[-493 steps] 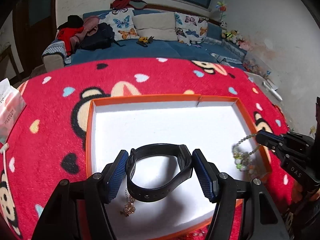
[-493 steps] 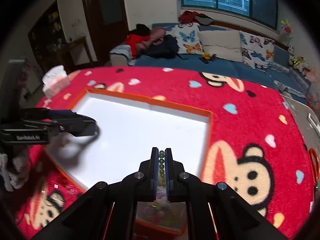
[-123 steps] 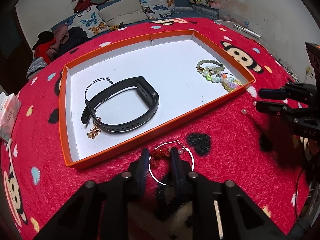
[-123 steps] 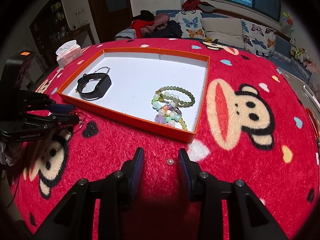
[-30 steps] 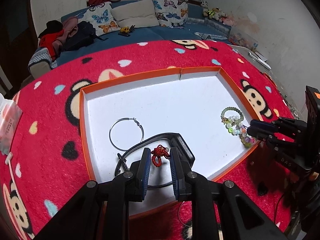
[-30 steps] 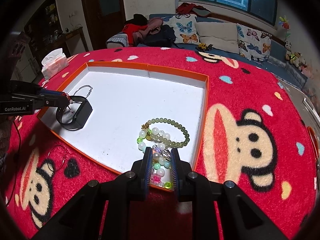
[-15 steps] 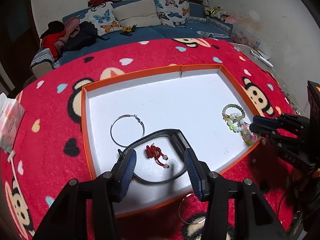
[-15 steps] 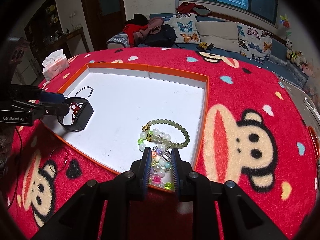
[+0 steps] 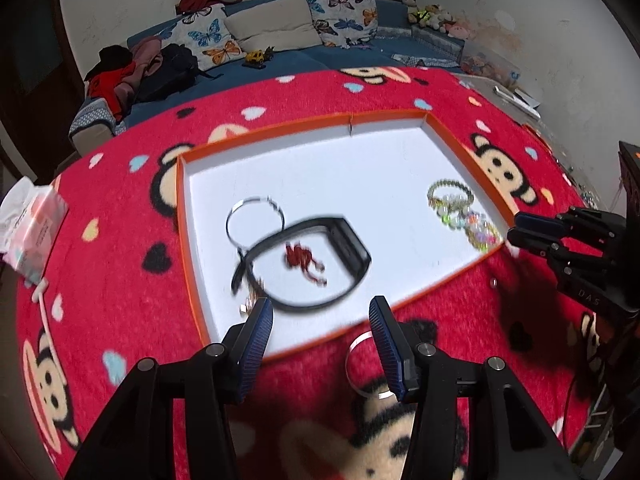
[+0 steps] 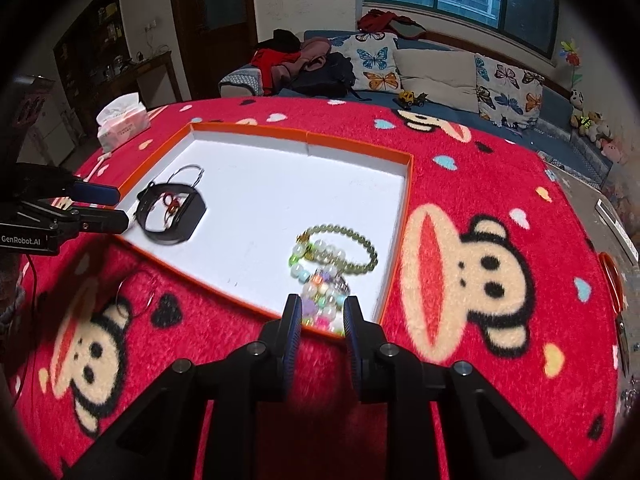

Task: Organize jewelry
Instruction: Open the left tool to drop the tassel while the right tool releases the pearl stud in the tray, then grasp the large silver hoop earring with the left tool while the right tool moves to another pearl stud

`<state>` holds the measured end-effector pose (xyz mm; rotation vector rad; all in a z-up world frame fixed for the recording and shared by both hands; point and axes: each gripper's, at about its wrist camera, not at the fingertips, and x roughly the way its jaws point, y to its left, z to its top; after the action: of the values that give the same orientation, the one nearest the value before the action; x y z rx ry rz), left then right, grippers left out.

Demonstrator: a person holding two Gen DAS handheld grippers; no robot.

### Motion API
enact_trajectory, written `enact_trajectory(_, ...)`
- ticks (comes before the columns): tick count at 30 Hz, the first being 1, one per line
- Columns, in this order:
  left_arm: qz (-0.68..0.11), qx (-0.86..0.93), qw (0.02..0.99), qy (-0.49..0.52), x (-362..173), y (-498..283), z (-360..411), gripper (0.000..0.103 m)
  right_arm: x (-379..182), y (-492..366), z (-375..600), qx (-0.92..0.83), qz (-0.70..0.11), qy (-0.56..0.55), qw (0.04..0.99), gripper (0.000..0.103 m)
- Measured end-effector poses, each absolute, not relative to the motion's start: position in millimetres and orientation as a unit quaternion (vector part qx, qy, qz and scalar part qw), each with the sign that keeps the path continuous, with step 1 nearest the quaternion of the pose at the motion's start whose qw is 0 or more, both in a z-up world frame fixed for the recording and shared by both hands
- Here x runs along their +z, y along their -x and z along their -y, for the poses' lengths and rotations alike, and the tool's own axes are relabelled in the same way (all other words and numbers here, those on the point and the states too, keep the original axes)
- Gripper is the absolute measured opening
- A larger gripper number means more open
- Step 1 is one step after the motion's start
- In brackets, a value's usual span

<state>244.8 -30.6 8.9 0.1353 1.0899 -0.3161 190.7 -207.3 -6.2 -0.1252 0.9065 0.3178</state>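
Note:
An orange-rimmed white tray (image 9: 384, 120) lies on the red blanket. In it lie a black wristband (image 9: 352, 246), a red charm (image 9: 302, 260) inside the band's loop, a silver hoop (image 9: 254, 220) and beaded bracelets (image 9: 460, 208). My left gripper (image 9: 322, 332) is open and empty above the tray's near edge. A second silver hoop (image 9: 360, 360) lies on the blanket by its right finger. My right gripper (image 10: 318, 324) is open and empty at the tray's corner, just before the bracelets (image 10: 328, 268). A small pearl (image 9: 494, 282) lies on the blanket.
A tissue pack (image 9: 28, 216) lies at the blanket's left edge. A sofa with butterfly cushions (image 9: 272, 28) and clothes stands behind. The right gripper's body (image 9: 580, 252) is at the tray's right corner in the left wrist view. An orange ring (image 10: 612, 280) lies far right.
My left gripper opened and let the red charm drop inside the wristband's loop, then drew back toward the tray's near edge. My right gripper drew back a little from the bracelets.

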Motion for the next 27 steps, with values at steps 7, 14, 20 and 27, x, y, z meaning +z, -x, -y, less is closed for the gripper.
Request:
enact_trajectory(7,-0.534,-0.159,0.828,-0.069,-6.9,-216.2,36.4,0.054,-11.0,-173.3,206.5,0.164,-0.444,0.057,0.879,0.024)
enact_trajectory(14,-0.538,-0.176,0.820,-0.090,-23.6,-200.6,50.8,0.065,-17.4,-162.5,202.3,0.173,-0.453,0.060,0.872,0.024)
enact_trajectory(20,-0.542,-0.182,0.815,-0.095,-31.3,-204.8,56.4,0.066,-20.9,-161.3,202.6,0.177,-0.456,0.058,0.870,0.024)
enact_trajectory(27,-0.540,-0.193,0.811,-0.116,-37.3,-207.7,67.6,0.066,-28.0,-163.1,202.9,0.180,-0.463,0.053,0.867,0.024)
